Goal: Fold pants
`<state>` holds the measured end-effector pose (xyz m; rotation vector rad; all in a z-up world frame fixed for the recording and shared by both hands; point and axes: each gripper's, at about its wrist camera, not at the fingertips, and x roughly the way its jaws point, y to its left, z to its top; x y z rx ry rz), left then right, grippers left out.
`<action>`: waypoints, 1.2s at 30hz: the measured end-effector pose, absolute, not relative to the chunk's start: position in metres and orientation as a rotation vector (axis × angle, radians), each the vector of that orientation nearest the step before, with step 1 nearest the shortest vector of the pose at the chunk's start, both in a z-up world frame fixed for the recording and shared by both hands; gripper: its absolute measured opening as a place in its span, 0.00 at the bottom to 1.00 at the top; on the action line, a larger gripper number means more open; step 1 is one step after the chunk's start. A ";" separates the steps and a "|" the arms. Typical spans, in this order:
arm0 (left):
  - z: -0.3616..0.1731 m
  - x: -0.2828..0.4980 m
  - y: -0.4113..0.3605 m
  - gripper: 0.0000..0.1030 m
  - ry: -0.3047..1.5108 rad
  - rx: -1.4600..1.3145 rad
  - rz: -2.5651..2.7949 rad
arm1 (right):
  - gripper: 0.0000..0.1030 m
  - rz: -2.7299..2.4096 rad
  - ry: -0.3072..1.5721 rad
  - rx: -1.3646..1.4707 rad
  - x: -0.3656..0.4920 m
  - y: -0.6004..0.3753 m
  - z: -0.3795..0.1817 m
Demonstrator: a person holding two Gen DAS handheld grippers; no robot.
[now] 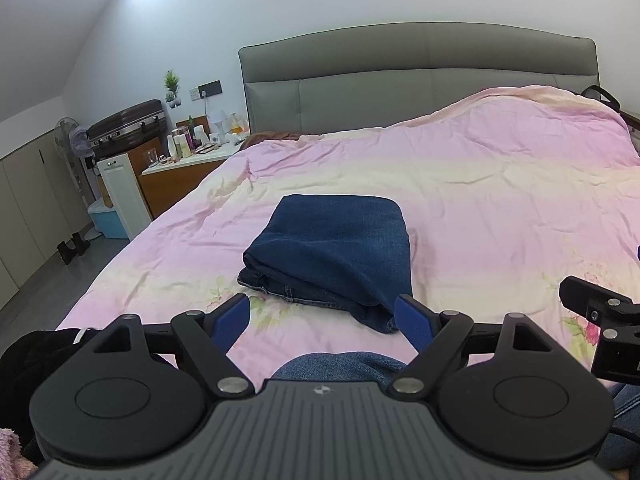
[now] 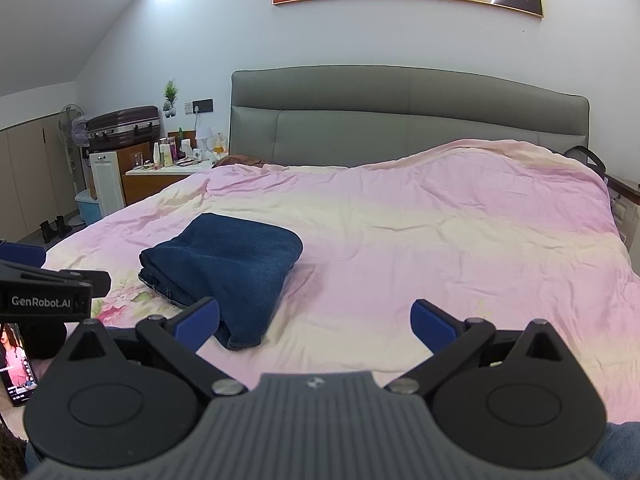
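Pants [image 1: 332,248]: dark blue denim, folded into a compact rectangular bundle, lying flat on the pink quilt [image 1: 480,208] near the foot edge of the bed, well short of the grey headboard [image 1: 416,76]; layered hems and waistband edges face the foot edge. Left gripper [image 1: 322,316]: blue-padded fingers spread wide, empty, hovering just short of the bundle's near edge, not touching it. Right gripper [image 2: 315,318]: fingers spread wide, empty, over bare quilt just right of the bundle; its left pad [image 2: 198,322] overlaps the bundle's near corner in the right wrist view, contact cannot be told. Nightstand [image 1: 184,172]: left of the headboard, crowded with bottles. Suitcase [image 1: 128,128]: beyond the nightstand. Phone [image 2: 16,364]: lit screen, far left of the bundle, at the foot edge.
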<state>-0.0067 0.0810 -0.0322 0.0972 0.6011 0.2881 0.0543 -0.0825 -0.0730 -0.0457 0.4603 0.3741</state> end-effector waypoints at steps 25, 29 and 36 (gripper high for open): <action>-0.029 -0.009 0.081 0.93 0.590 0.087 0.293 | 0.95 0.373 0.451 -0.038 0.049 -0.081 -0.073; -0.027 -0.009 0.081 0.93 0.588 0.084 0.291 | 0.95 0.371 0.450 -0.038 0.049 -0.082 -0.073; -0.024 -0.010 0.081 0.93 0.582 0.077 0.285 | 0.95 0.368 0.449 -0.037 0.049 -0.082 -0.072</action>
